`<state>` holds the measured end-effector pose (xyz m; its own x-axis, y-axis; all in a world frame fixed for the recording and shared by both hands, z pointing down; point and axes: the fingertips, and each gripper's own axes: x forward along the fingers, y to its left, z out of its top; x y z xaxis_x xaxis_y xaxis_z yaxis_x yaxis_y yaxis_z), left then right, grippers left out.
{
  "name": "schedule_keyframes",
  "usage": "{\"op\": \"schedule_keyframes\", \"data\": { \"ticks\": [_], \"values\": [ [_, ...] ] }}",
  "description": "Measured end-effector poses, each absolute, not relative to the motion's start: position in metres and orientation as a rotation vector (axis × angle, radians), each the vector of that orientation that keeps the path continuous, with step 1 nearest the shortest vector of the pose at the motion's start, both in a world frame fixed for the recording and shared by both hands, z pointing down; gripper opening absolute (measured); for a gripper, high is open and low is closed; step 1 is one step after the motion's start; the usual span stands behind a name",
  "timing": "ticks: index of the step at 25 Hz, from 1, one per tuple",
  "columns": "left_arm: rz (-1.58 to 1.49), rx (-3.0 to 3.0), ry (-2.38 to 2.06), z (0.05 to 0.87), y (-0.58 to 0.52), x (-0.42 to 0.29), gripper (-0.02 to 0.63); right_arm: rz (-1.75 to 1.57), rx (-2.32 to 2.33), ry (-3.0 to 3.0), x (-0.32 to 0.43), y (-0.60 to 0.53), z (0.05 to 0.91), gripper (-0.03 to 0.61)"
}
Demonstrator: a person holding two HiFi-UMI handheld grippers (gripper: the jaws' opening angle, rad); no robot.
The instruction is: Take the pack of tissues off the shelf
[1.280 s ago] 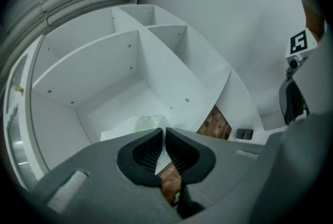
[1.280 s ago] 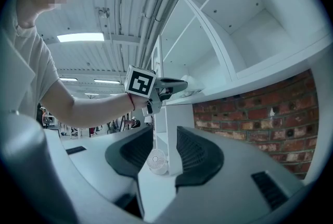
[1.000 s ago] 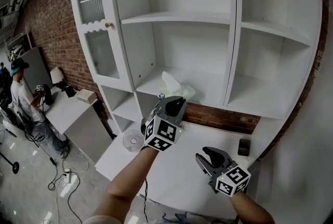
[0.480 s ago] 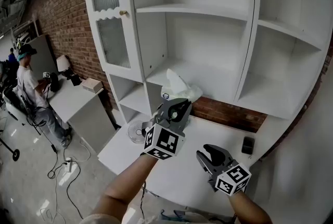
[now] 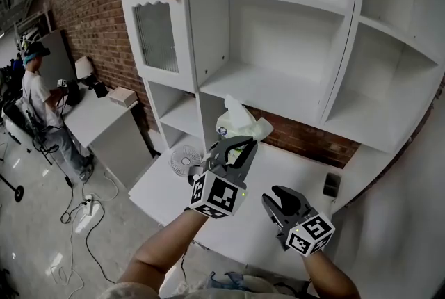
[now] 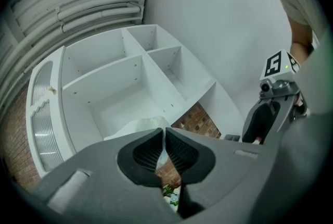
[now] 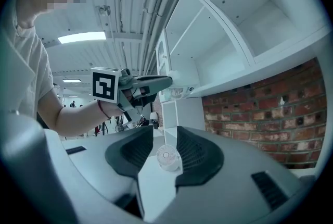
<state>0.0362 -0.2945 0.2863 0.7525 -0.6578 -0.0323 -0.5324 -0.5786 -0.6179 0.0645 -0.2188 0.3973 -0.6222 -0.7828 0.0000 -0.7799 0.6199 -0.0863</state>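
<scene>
The left hand-held gripper (image 5: 234,146) is closed on the pack of tissues (image 5: 237,125) (above the bench (image 5: 299,169)). The right hand-held gripper (image 5: 281,198) stands open, empty.

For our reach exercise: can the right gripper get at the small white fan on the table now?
Probably yes: the right gripper is open and empty, and bare table lies between it and the fan.

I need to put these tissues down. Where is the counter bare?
Bare counter runs between the small fan and the dark device; the shelf above is bare too. It is tightest beside the fan at the left edge.
</scene>
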Motion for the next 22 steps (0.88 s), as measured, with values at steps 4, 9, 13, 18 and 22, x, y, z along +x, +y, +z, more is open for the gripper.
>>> {"op": "schedule_keyframes", "data": {
  "ticks": [4, 9, 13, 18, 22],
  "values": [
    [-0.29, -2.364, 0.88, 0.307, -0.29, 0.036, 0.026, -0.147, -1.36, 2.794, 0.063, -0.217, 0.405, 0.138],
    [-0.322, -2.394, 0.88, 0.332, -0.288, 0.035, 0.025, -0.177, -1.374, 2.797, 0.062, -0.216, 0.416, 0.138],
    [-0.347, -2.413, 0.888, 0.351, -0.288, 0.034, 0.025, -0.2, -1.385, 2.799, 0.062, -0.217, 0.425, 0.138],
    [-0.385, -2.443, 0.889, 0.379, -0.288, 0.035, 0.025, -0.231, -1.403, 2.801, 0.064, -0.22, 0.437, 0.138],
    [-0.411, -2.465, 0.89, 0.401, -0.288, 0.036, 0.025, -0.256, -1.416, 2.804, 0.066, -0.222, 0.446, 0.138]
  ]
}}
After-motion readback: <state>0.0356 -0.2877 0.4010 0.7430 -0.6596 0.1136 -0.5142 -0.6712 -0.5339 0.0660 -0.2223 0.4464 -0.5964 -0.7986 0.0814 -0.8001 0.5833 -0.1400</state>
